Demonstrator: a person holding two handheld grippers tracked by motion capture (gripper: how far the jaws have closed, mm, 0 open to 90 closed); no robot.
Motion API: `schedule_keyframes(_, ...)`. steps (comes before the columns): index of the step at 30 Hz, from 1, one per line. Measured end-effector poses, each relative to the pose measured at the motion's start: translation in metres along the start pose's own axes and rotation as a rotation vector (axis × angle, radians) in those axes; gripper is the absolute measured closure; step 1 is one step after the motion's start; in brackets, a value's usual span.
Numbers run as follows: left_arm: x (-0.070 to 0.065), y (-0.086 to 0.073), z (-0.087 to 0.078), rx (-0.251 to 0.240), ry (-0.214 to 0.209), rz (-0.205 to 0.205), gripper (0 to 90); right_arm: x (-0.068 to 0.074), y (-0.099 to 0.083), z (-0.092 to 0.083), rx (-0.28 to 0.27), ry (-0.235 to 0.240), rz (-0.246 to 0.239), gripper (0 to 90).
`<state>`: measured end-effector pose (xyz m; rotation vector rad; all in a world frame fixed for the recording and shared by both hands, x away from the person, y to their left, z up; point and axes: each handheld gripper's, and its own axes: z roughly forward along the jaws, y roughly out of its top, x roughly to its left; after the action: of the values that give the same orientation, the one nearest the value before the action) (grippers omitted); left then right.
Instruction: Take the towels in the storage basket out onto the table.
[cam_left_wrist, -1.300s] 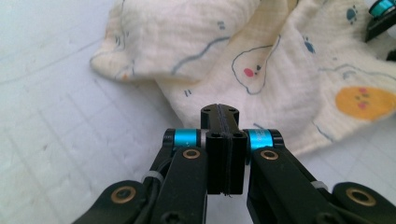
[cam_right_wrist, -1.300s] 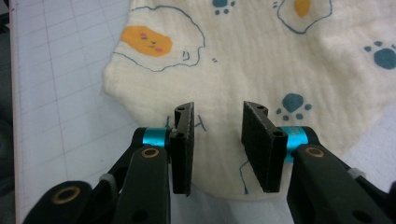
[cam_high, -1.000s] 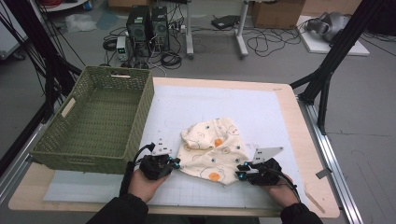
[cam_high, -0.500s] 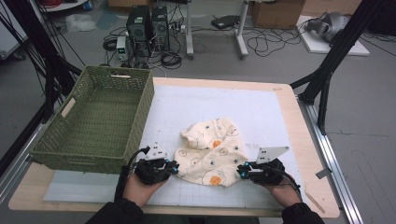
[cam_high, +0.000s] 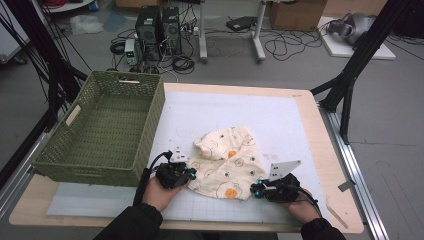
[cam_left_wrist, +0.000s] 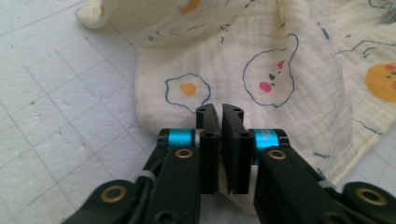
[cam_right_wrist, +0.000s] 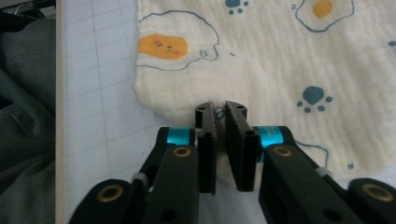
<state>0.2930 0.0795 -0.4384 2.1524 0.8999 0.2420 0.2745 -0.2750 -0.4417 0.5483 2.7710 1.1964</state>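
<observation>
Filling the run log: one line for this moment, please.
left gripper: shut on cloth edge | right gripper: shut on cloth edge | basket: empty

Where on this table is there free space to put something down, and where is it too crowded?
The white gridded mat is bare beyond the cream printed cloth, toward the far edge and right side. The green woven basket is empty inside. The near edge is crowded: left gripper and right gripper pinch the cloth.
</observation>
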Motion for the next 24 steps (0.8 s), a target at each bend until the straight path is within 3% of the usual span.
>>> schedule_keyframes(4,-0.004,-0.002,-0.008,-0.012,-0.006,-0.001,88.3,0.001,0.002,-0.010,-0.016,0.015,-0.003,86.6)
schedule_keyframes(9,-0.018,-0.006,-0.028,-0.063,-0.030,0.005,88.4,0.006,0.002,-0.033,-0.044,0.018,-0.006,86.8)
schedule_keyframes(15,-0.031,-0.010,-0.043,-0.084,-0.037,0.029,88.4,0.006,0.015,-0.054,-0.008,0.036,-0.015,86.6)
schedule_keyframes(19,-0.028,-0.017,-0.041,-0.064,-0.019,0.026,88.4,-0.004,0.030,-0.038,0.021,0.047,-0.023,86.4)
schedule_keyframes(24,-0.024,-0.023,-0.044,-0.061,-0.006,0.017,88.3,-0.017,0.043,0.007,0.074,0.060,-0.019,86.5)
